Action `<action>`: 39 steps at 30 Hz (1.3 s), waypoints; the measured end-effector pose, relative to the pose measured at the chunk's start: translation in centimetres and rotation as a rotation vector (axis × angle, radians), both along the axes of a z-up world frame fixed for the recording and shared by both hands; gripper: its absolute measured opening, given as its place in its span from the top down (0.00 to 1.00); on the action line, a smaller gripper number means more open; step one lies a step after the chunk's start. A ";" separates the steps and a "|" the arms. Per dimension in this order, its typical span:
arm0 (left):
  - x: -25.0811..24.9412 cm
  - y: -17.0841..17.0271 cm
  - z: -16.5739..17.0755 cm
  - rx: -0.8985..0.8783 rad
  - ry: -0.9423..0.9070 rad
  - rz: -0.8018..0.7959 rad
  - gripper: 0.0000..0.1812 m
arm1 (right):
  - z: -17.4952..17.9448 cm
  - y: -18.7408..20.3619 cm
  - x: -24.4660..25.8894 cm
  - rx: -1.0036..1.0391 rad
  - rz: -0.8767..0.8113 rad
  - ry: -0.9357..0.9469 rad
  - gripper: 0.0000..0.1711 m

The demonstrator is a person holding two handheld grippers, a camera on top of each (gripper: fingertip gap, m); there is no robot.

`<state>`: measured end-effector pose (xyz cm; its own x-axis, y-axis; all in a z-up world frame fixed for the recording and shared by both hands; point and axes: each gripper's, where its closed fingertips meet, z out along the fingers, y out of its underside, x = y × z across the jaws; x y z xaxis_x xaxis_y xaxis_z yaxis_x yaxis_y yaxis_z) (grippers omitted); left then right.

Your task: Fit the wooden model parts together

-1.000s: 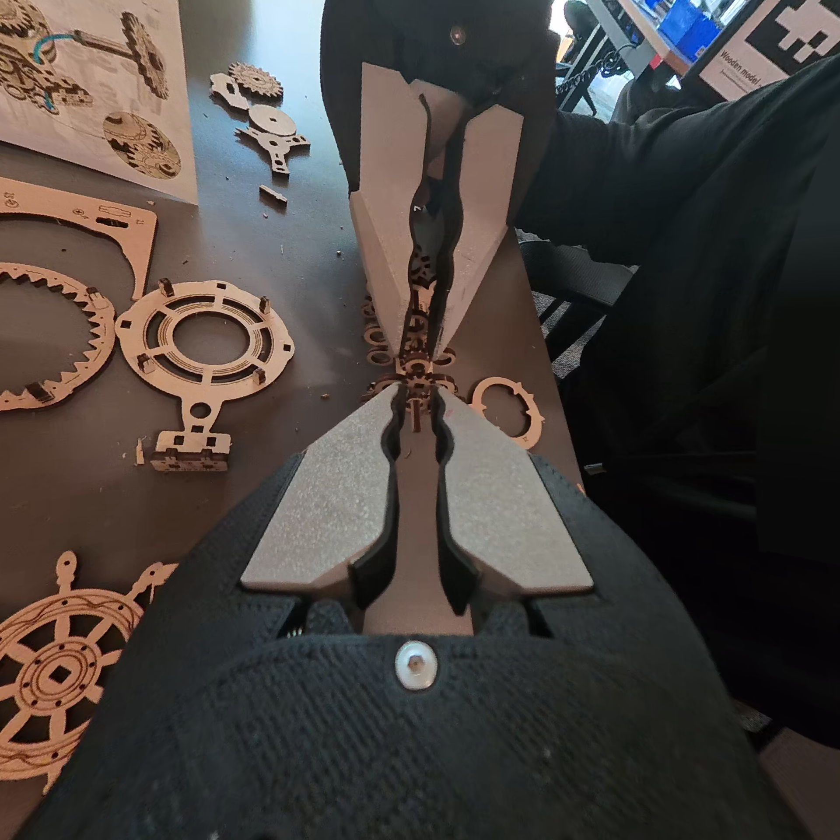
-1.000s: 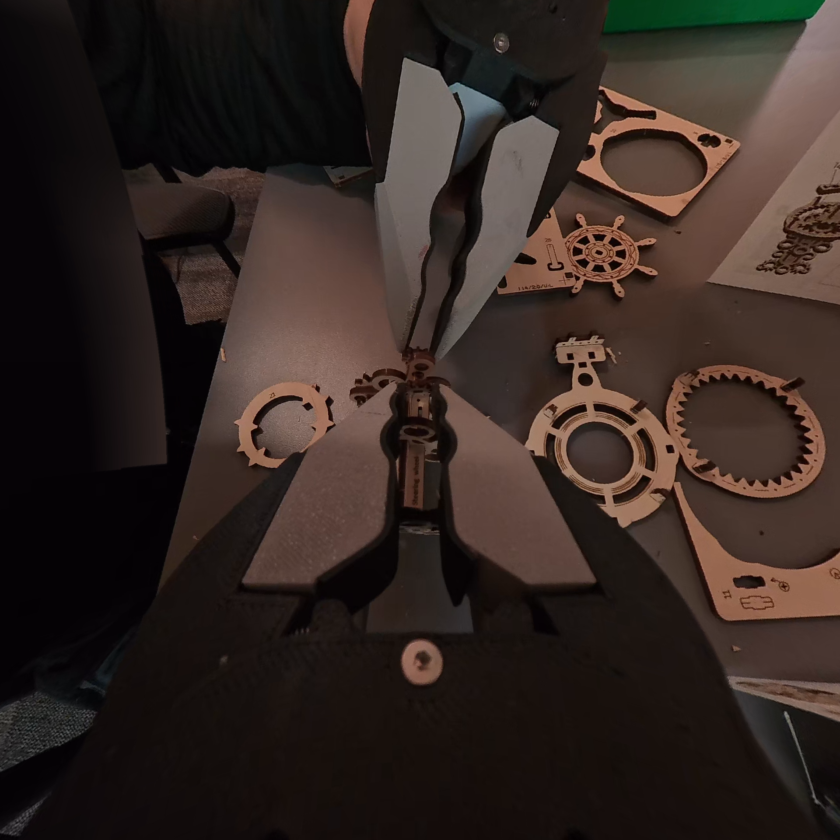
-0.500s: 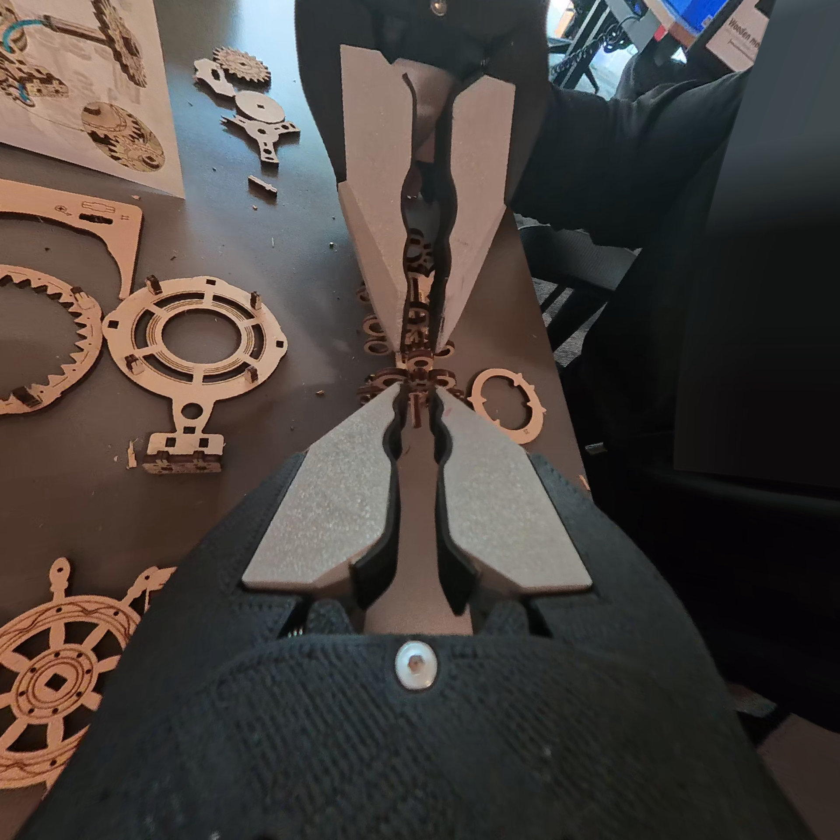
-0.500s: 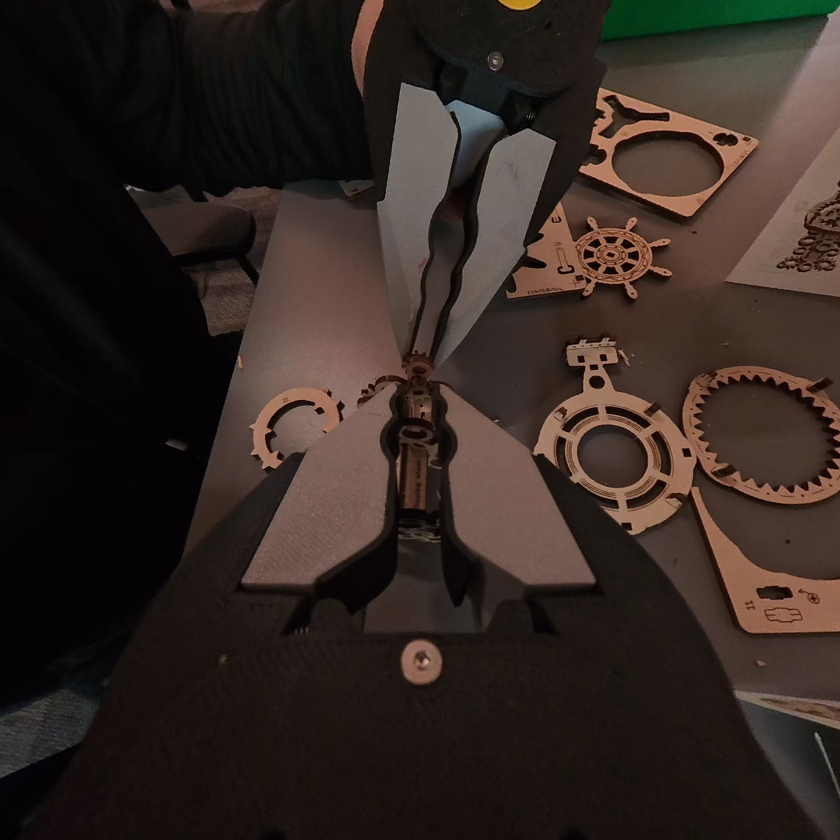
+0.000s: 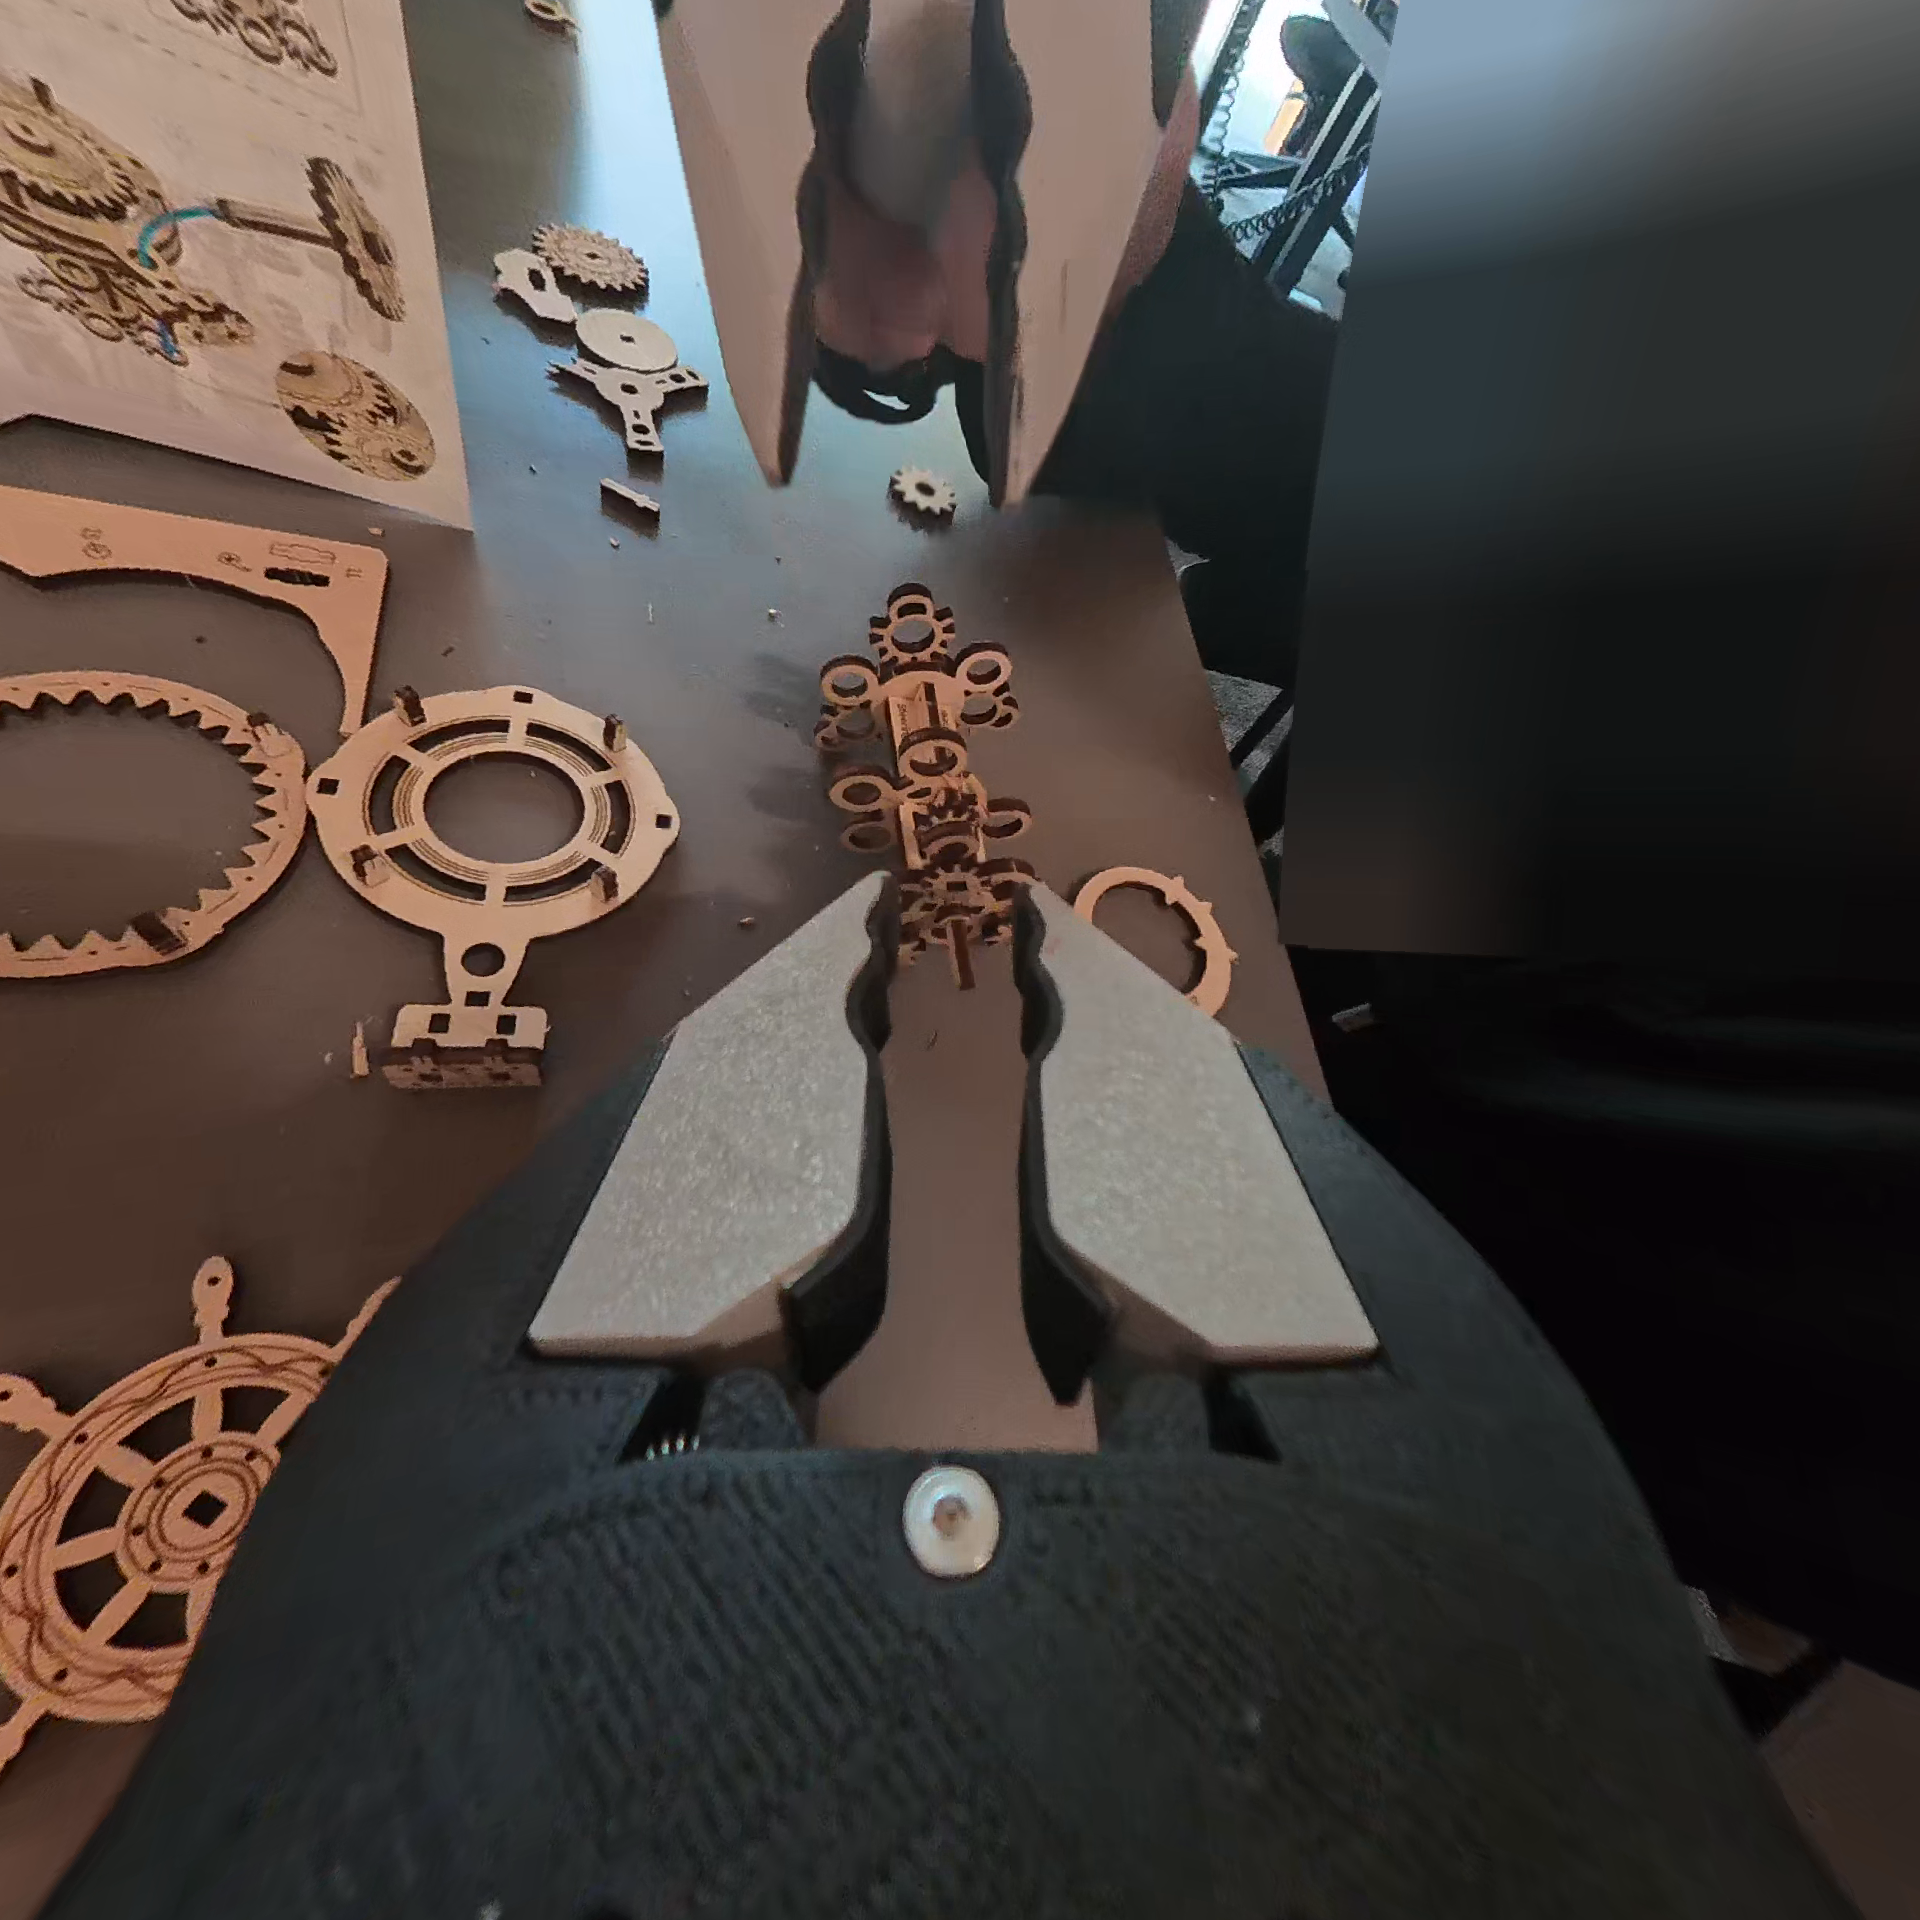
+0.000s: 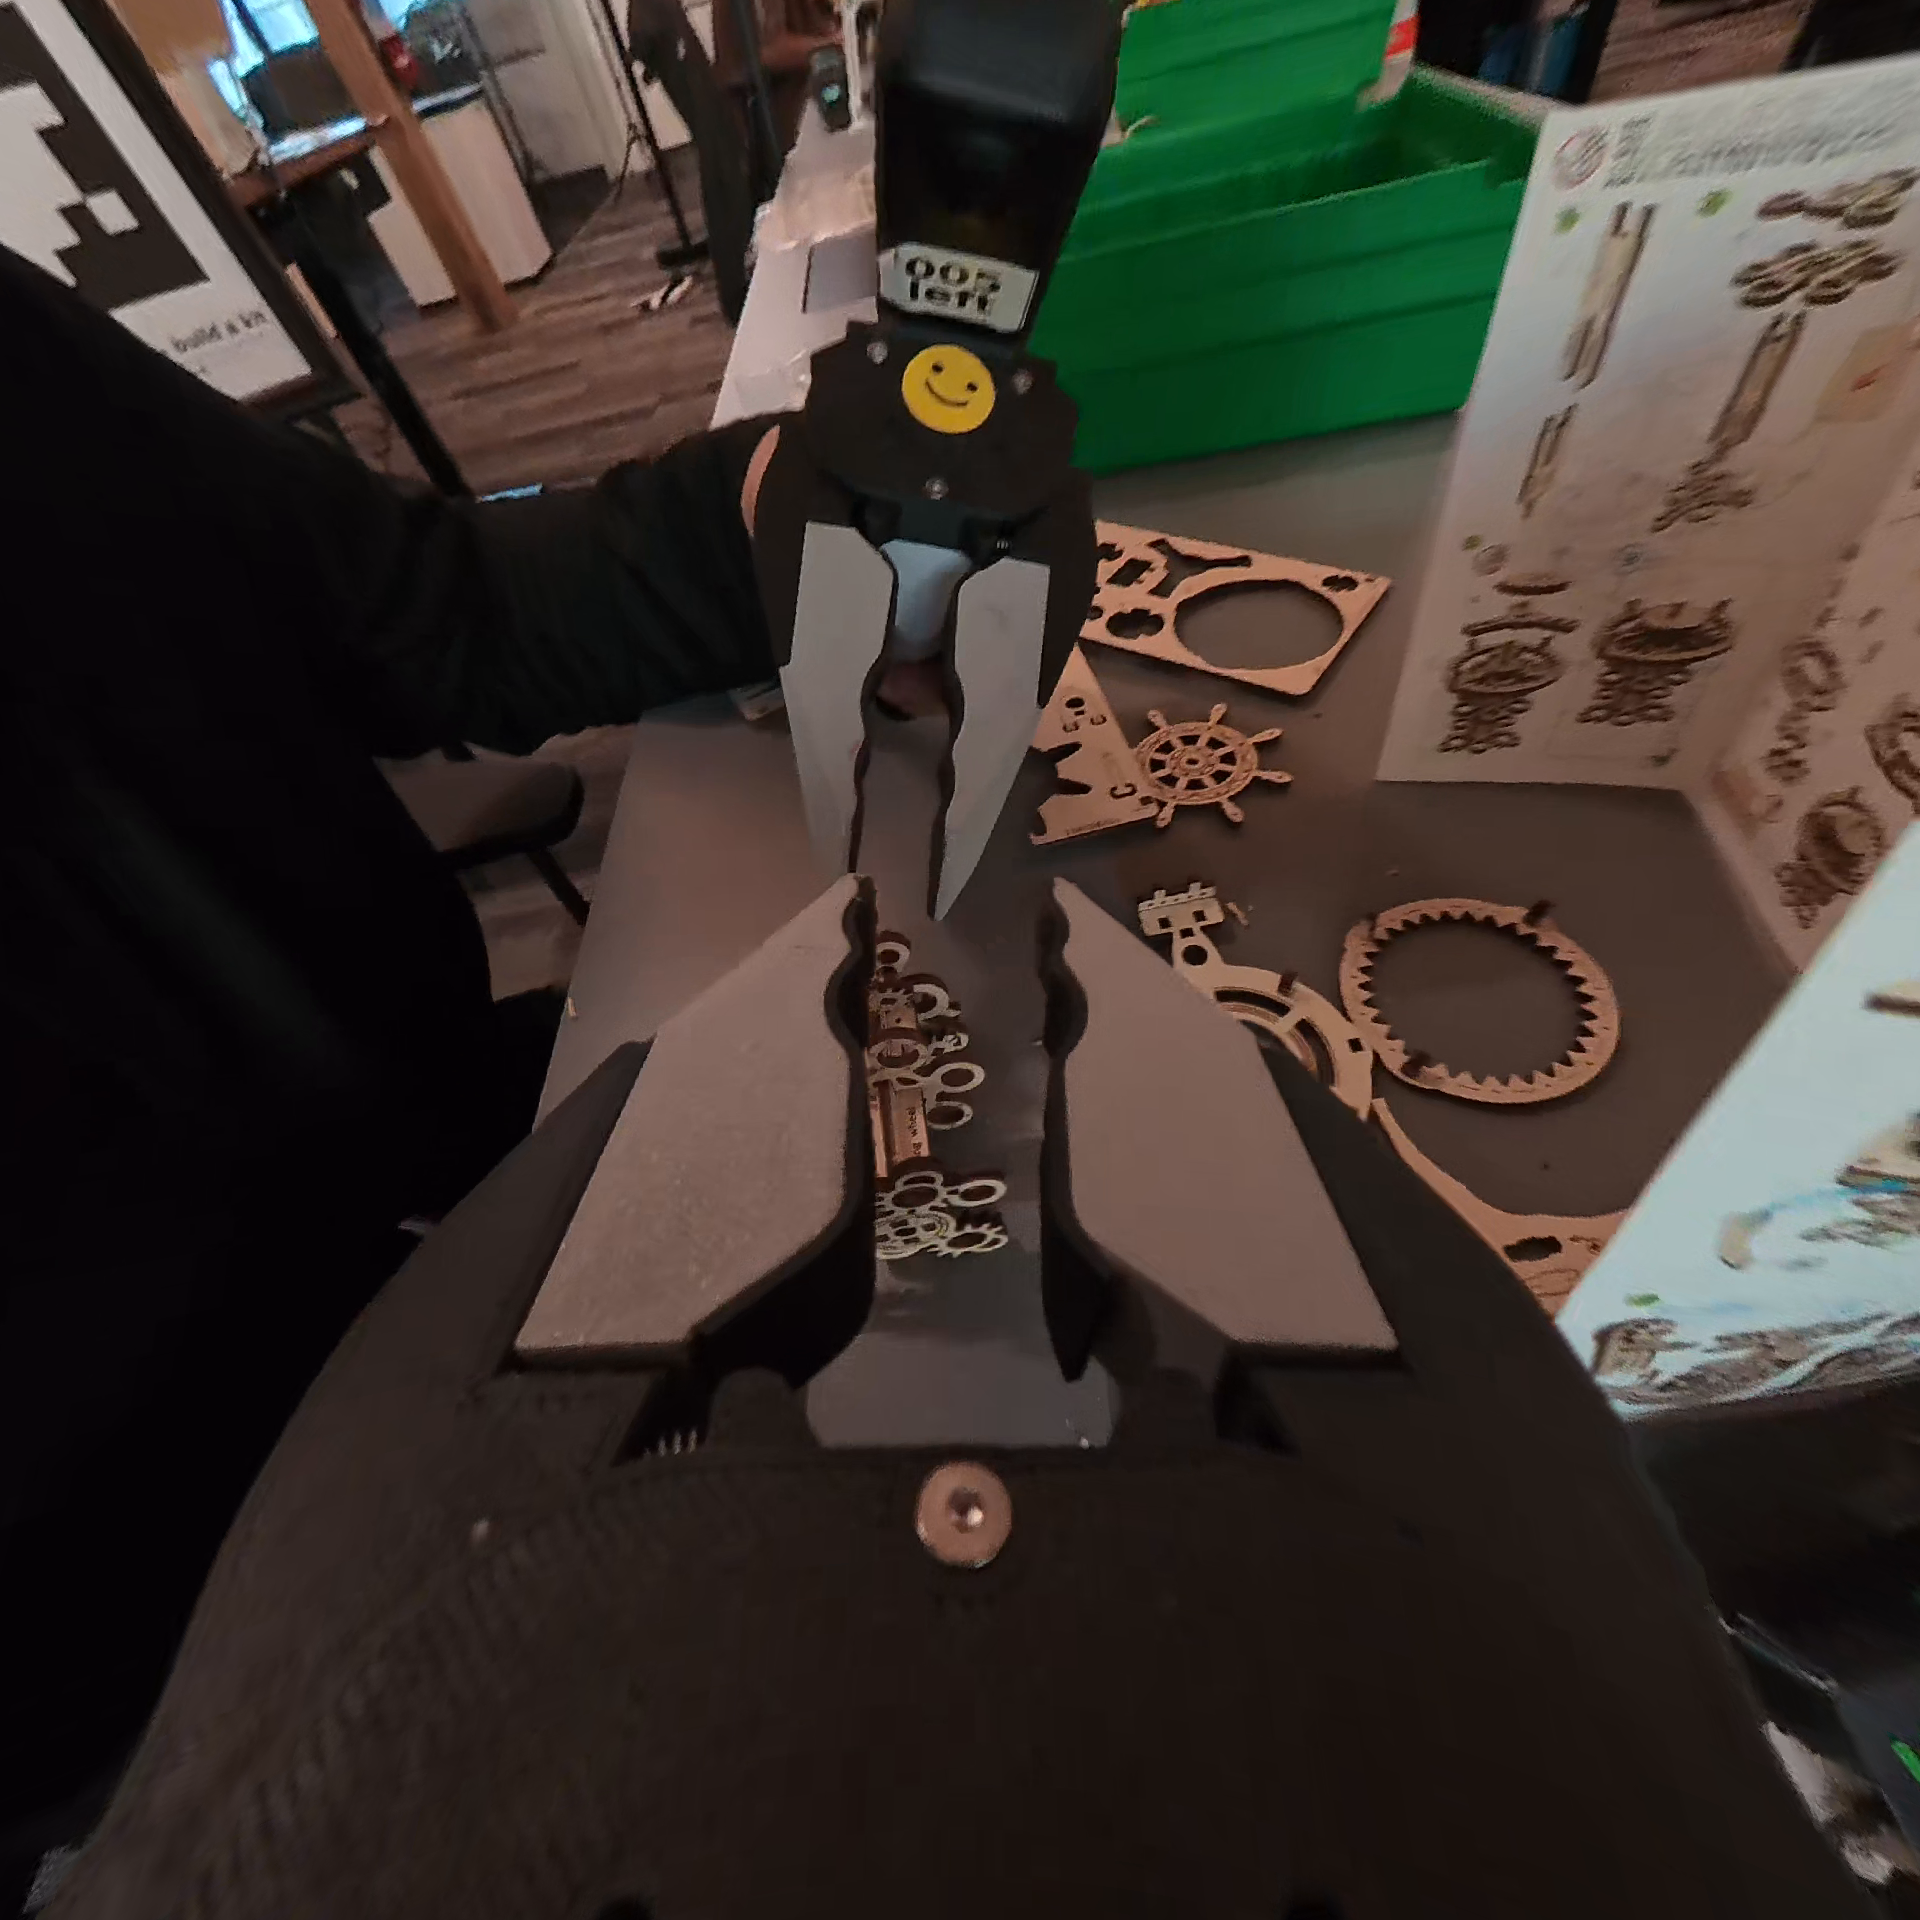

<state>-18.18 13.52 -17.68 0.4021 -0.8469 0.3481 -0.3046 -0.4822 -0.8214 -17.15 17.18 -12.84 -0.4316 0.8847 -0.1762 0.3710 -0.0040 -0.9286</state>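
The wooden shaft assembly (image 5: pixel 925 748), a short axle with several looped discs and small gears, lies on the dark table (image 5: pixel 644 1039). My left gripper (image 5: pixel 953 904) is open, and the assembly's near end gear sits between its fingertips. My right gripper (image 5: pixel 888 483) hangs open above the assembly's far end, holding nothing. In the right wrist view the assembly (image 6: pixel 914 1101) lies below the open right gripper (image 6: pixel 958 899), with the open left gripper (image 6: pixel 899 883) facing it. A small loose gear (image 5: pixel 922 494) lies beneath the right gripper.
Left of the assembly lie a round frame plate (image 5: pixel 499 810), a toothed ring (image 5: pixel 135 821), a ship's wheel (image 5: pixel 135 1507) and an instruction sheet (image 5: pixel 208 229). A small notched ring (image 5: pixel 1153 925) sits near the table's right edge. A green bin (image 6: pixel 1299 260) stands beyond. The gap from one gripper's tips to the other's is roughly 6 cm. From either gripper's tips it is about 15 cm to the ship's wheel (image 5: pixel 135 1507). The right camera catches it too, in the right wrist view (image 6: pixel 1217 754).
Both grippers have opened and let go of the shaft assembly, which now lies on the table. The right gripper has pulled back and up, away from the left.
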 end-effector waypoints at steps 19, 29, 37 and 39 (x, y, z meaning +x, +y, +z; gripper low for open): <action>0.7 -0.3 -1.5 -0.030 0.033 -0.034 0.94 | -4.7 -2.9 0.0 0.156 0.100 -0.192 0.89; 0.7 -0.6 -1.2 -0.029 0.030 -0.044 0.95 | -6.0 -3.7 -0.2 0.188 0.138 -0.235 0.94; 0.8 -1.0 -1.2 -0.039 0.032 -0.057 0.93 | -5.9 -3.8 -0.3 0.161 0.152 -0.234 0.94; 0.7 -1.1 -1.3 -0.046 0.039 -0.052 0.92 | -5.9 -3.8 -0.3 0.156 0.154 -0.234 0.94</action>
